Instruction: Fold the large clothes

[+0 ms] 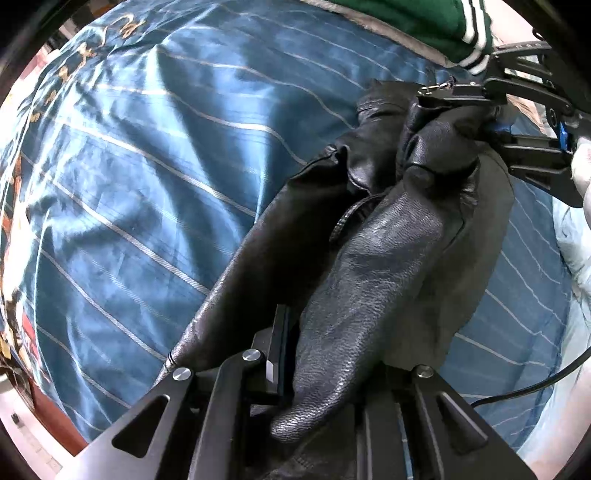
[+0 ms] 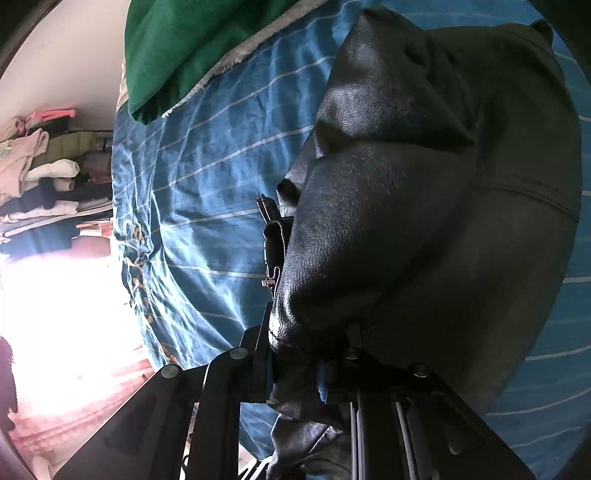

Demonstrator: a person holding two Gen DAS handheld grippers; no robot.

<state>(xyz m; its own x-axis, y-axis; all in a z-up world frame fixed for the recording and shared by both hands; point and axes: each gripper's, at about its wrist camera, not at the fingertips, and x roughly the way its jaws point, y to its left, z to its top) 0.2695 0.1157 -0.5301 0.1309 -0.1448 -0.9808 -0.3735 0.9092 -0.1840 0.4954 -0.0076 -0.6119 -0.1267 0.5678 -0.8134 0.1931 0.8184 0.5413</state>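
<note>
Gripping black leather, the left gripper (image 1: 317,373) sits at the bottom of its own view with its fingers clamped on a fold of the jacket (image 1: 373,236). From there the jacket runs up and away in a bunched, creased band, lifted off the blue striped bedspread (image 1: 147,177), toward the right gripper (image 1: 476,110) near the upper right edge. That gripper is clenched on the jacket's far end, beside a small metal zipper pull (image 1: 436,88). Behind it lies a green garment (image 1: 417,18) with white stripes at its cuff, resting on the bedspread's far side. A black cable (image 1: 532,387) trails at the lower right.

In the right wrist view, the right gripper (image 2: 295,373) holds the jacket (image 2: 424,206) between its fingers, and the leather billows over most of the frame above the bedspread (image 2: 207,177). The zipper pull (image 2: 271,254) hangs just left of the leather. Farther off, the green garment (image 2: 184,48) lies at the top, and stacked clothes (image 2: 40,173) show on shelves at the far left.
</note>
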